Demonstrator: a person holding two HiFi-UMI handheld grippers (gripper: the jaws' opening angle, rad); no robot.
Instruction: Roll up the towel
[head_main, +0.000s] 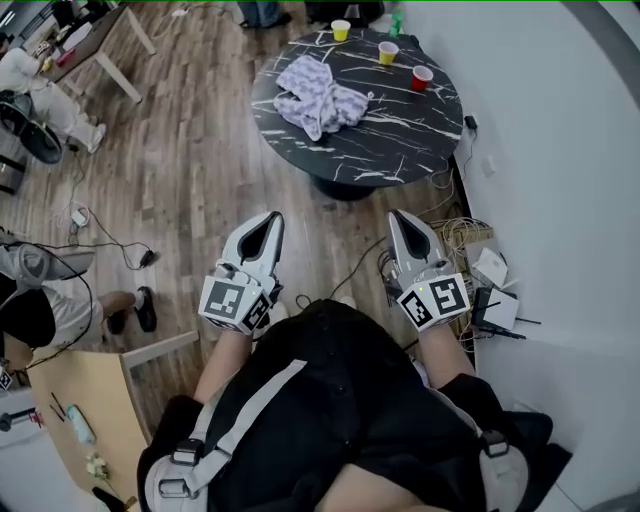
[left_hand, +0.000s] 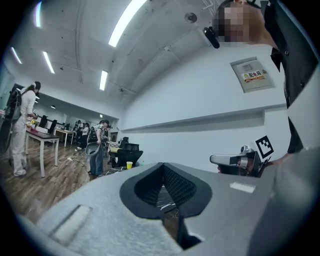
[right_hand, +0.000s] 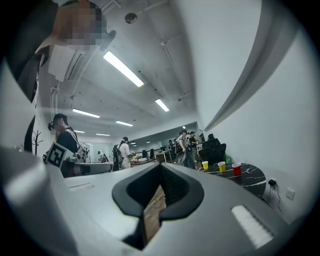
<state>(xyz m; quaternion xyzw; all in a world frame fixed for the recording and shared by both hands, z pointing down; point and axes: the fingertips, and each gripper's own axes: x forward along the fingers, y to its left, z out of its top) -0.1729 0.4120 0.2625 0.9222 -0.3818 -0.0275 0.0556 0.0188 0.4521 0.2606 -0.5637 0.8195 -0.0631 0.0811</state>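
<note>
Both the left gripper (head_main: 271, 217) and right gripper (head_main: 399, 217) have jaws together, empty; the crumpled towel (head_main: 318, 100) looks soft and light, probably best pinched at an edge.

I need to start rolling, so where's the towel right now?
In the head view, the towel lies crumpled on the left part of the round black table, left of the red cup.

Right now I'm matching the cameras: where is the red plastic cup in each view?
Head view: red plastic cup, upper right.
Left gripper view: not in it.
Right gripper view: right of centre.
Shared landmark: round black marble-patterned table beneath it, in head and right gripper views.
</note>
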